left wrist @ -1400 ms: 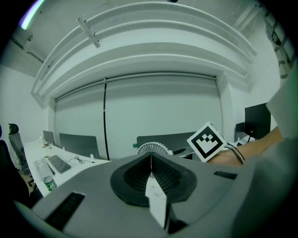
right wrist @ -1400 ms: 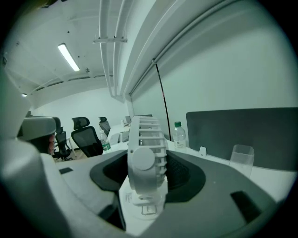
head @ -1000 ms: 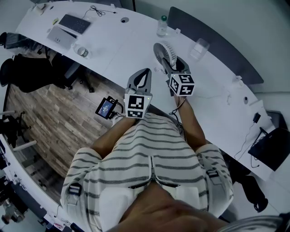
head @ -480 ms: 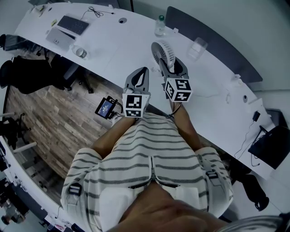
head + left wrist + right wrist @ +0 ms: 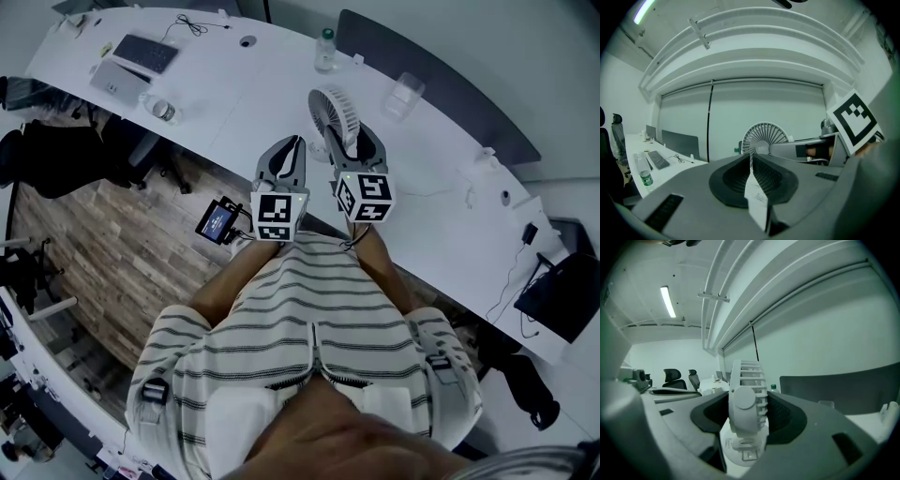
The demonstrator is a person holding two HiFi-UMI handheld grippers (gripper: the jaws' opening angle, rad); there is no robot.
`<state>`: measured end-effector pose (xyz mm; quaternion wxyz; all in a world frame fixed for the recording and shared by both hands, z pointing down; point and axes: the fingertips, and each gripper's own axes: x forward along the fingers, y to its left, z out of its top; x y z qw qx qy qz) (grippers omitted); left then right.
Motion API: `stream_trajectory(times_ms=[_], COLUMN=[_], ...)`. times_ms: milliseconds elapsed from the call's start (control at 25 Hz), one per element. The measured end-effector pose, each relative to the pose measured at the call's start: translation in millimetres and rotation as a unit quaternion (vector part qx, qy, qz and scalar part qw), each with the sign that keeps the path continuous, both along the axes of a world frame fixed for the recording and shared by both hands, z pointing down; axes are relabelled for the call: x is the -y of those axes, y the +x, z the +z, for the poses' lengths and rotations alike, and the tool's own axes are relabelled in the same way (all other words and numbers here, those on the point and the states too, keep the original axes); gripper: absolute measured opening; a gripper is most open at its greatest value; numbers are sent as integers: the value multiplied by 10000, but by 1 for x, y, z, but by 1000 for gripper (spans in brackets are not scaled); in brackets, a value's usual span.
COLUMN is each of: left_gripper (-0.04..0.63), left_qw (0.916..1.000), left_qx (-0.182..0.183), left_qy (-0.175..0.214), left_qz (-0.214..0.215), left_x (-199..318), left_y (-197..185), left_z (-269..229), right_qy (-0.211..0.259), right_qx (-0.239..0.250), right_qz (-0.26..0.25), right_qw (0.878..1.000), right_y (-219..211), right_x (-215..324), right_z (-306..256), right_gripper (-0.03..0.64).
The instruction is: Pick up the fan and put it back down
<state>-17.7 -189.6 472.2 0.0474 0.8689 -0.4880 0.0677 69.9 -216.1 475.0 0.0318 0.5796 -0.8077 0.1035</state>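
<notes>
A small white desk fan (image 5: 328,111) stands upright on the curved white desk (image 5: 253,94). My right gripper (image 5: 352,136) reaches in from the near side, and its jaws hold the fan's head. In the right gripper view the fan (image 5: 747,399) fills the gap between the dark pads (image 5: 785,416), and its round base shows below; I cannot tell whether the base touches the desk. My left gripper (image 5: 293,142) hovers just left of the fan over the desk edge, its jaws together on nothing. From the left gripper view (image 5: 751,157) the fan (image 5: 764,137) faces me.
A water bottle (image 5: 324,49) and a clear cup (image 5: 401,94) stand behind the fan. A keyboard (image 5: 141,52), a flat box (image 5: 117,82) and a lying bottle (image 5: 159,110) are far left. A dark partition (image 5: 441,84) lines the desk's far edge. Office chairs (image 5: 56,150) stand on the wood floor.
The right gripper's marker cube has drifted down and left toward my body, with the fan still between the jaws. The left gripper has hardly moved.
</notes>
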Motion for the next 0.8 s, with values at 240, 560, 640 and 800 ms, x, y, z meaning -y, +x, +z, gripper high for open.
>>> stream_trajectory(times_ms=[240,560,640,800], left_gripper=[9,8,8,8], left_qw=[10000,9999,9999,9998], left_qx=[-73,-95,-66,-26], left_qy=[38,78,108,180], left_qz=[-10,-4,-10,-37], left_x=[0,2,2,2], left_y=[0,2,3,3], left_z=[-4,-7,-7,-11], right_qy=[-24,-1,16,46], right_qx=[39,27,10,-5], right_qz=[17,-14,-49,-81], right_qw=[10000,10000,10000,10000], right_y=[2,-3,-5,-7], right_x=[-7,-12,-12,-11], right_z=[2,0,-1,-3], right_gripper=[229,229,229,229])
